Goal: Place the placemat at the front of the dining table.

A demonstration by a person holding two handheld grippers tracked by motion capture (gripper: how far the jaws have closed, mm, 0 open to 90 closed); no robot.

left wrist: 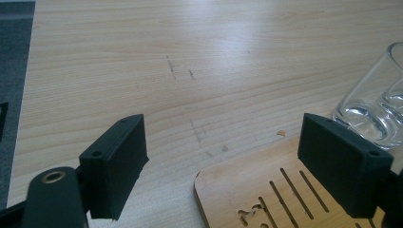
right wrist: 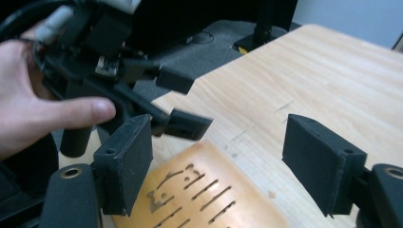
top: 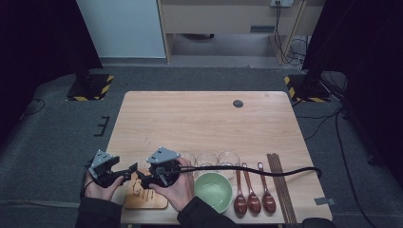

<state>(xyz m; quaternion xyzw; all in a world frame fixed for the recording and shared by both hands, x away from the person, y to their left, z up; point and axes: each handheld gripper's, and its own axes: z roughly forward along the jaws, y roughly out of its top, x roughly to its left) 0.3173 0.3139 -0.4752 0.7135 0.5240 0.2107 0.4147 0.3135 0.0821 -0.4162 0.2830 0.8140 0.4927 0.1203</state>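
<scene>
On pale wooden table [top: 204, 118], slotted board [top: 145, 194] rests.

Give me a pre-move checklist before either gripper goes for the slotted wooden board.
1. Left gripper jaws open and empty: ok.
2. Right gripper jaws open and empty: ok.
3. Flat light-brown slotted wooden board lies free on the pale wooden table, nothing on it: ok.
4. Clear drinking glasses stand apart from the board: ok, though the nearest is close.
5. Room between the two grippers over the board: not ok, they crowd each other.
6. Board's near edge free to grip: cannot tell.
</scene>
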